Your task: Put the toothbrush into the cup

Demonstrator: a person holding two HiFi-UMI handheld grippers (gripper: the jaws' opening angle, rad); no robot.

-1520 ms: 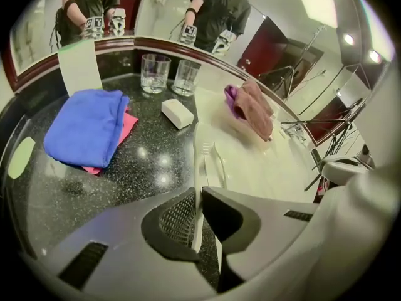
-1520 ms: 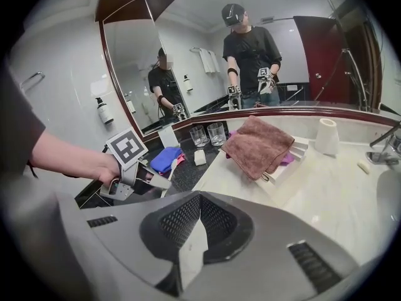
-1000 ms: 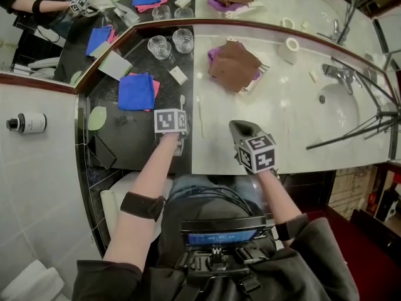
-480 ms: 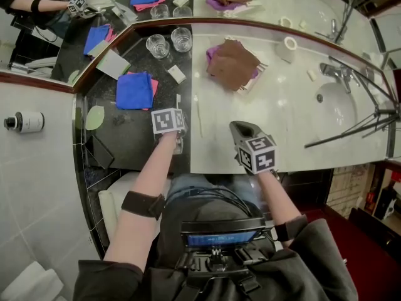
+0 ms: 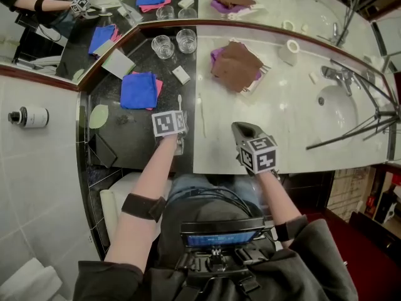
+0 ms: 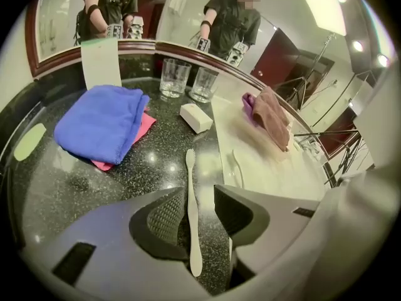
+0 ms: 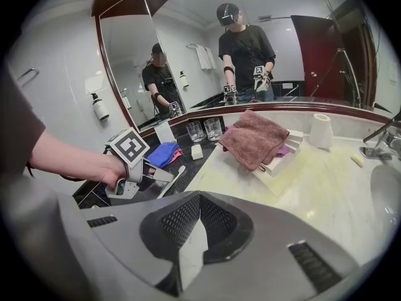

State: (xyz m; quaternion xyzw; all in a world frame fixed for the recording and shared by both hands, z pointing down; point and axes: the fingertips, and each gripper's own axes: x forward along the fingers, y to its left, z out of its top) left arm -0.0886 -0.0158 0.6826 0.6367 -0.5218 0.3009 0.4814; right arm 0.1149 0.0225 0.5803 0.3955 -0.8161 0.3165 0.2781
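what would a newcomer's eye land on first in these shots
First, the white toothbrush on the black counter, between the jaws of the left gripper, which have just been opening and stand apart around it. Next, the bright blue cloth just beyond and to the left, then the two clear glasses by the mirror corner.

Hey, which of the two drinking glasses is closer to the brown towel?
The right-hand glass, beside the pale marble top; the left-hand glass stands further into the dark granite, away from the brown towel.
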